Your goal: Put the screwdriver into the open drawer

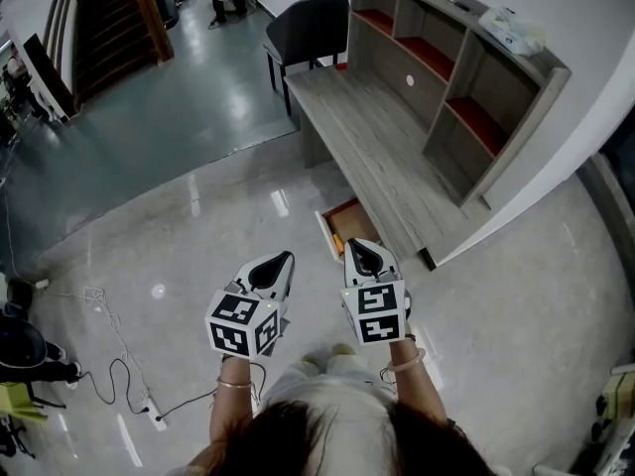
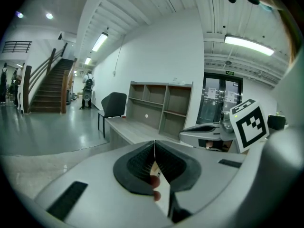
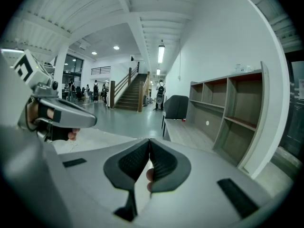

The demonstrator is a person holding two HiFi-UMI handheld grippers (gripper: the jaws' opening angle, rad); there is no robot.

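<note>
- Left gripper (image 1: 283,263): jaws are fully together, pad against pad, with nothing between them (confirmed in the left gripper view). It is held above the glossy floor (image 1: 198,206), to the left of the desk.
- Right gripper (image 1: 359,251): jaws are likewise pressed together and hold nothing (confirmed in the right gripper view). Its tip shows just in front of the open drawer in the head view.
- Both grippers sit side by side, near each other but apart, each pointing away from the person.
- Open drawer (image 1: 349,214): pulled out from under the near end of the grey wooden desk (image 1: 367,137), interior exposed.
- Screwdriver: neither gripper carries it. A small orange item (image 1: 338,243) lies inside the drawer by its left wall (too small to confirm as the screwdriver).
- Shelf unit (image 1: 466,77): stands on the rear of the desk, against the white wall; compartments have red bases.
- Dark chair (image 1: 308,28): positioned at the far end of the desk.
</note>
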